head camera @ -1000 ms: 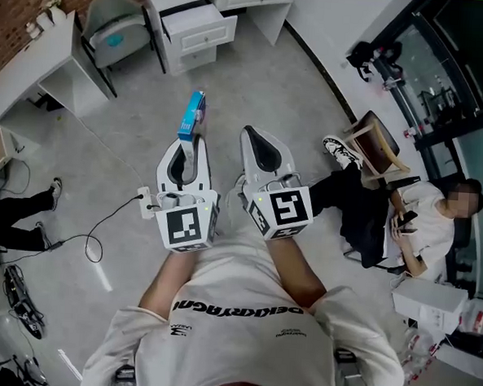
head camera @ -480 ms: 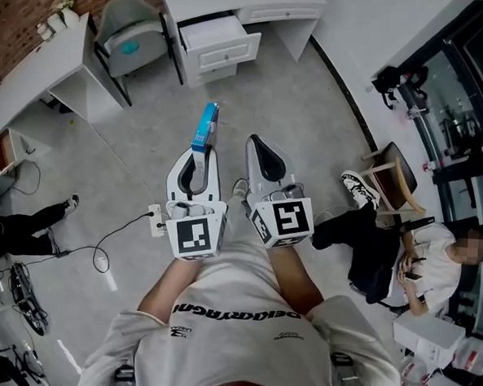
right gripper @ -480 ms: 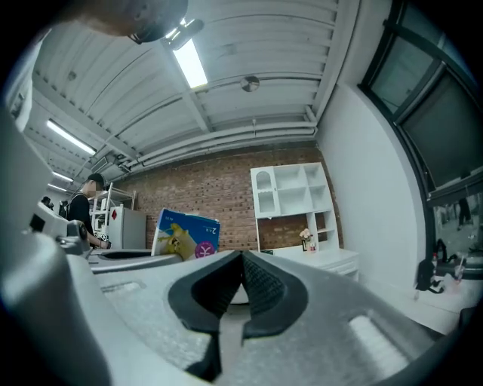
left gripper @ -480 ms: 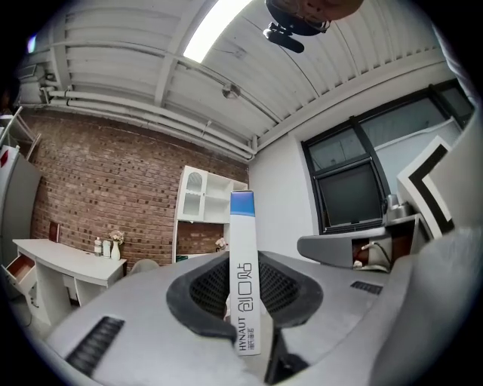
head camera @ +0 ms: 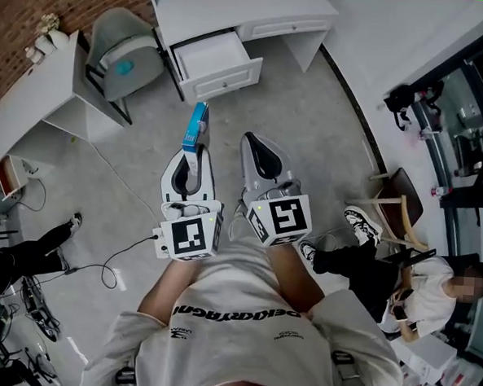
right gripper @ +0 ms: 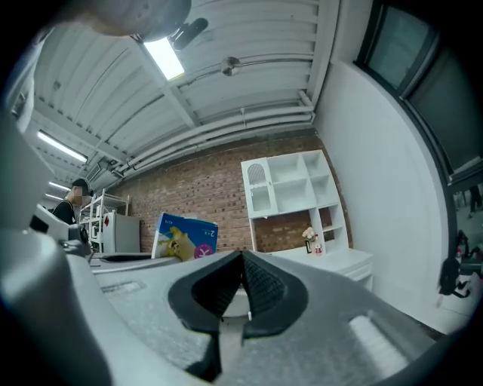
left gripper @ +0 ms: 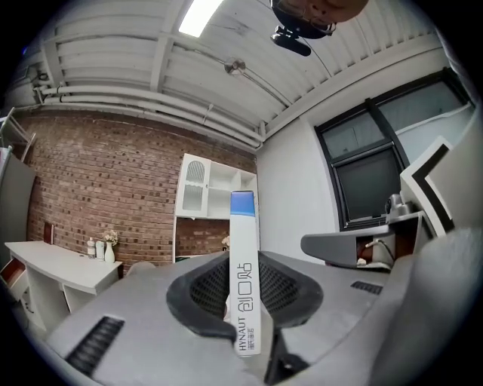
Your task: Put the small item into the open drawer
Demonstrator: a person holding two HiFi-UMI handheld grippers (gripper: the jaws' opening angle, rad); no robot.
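Observation:
My left gripper [head camera: 192, 154] is shut on a slim white box with a blue end [head camera: 197, 126], which sticks out past the jaws toward the desk. In the left gripper view the box [left gripper: 244, 279] stands upright between the black pads [left gripper: 198, 298], print facing the camera. My right gripper [head camera: 261, 155] is held beside it, jaws together with nothing between them; its gripper view shows the pads [right gripper: 260, 290] meeting. The open white drawer [head camera: 211, 57] juts from the white desk [head camera: 236, 8] ahead, its inside bare. Both grippers hang over the grey floor, short of the drawer.
A grey chair [head camera: 123, 54] stands left of the drawer, with a white table [head camera: 35, 102] further left. A cable and power strip [head camera: 132, 247] lie on the floor at left. A seated person [head camera: 399, 287] and a stool [head camera: 392, 205] are at right.
The desk and open drawer have come closer and more fully into the head view. Both grippers keep their pose, the left one still holding the box.

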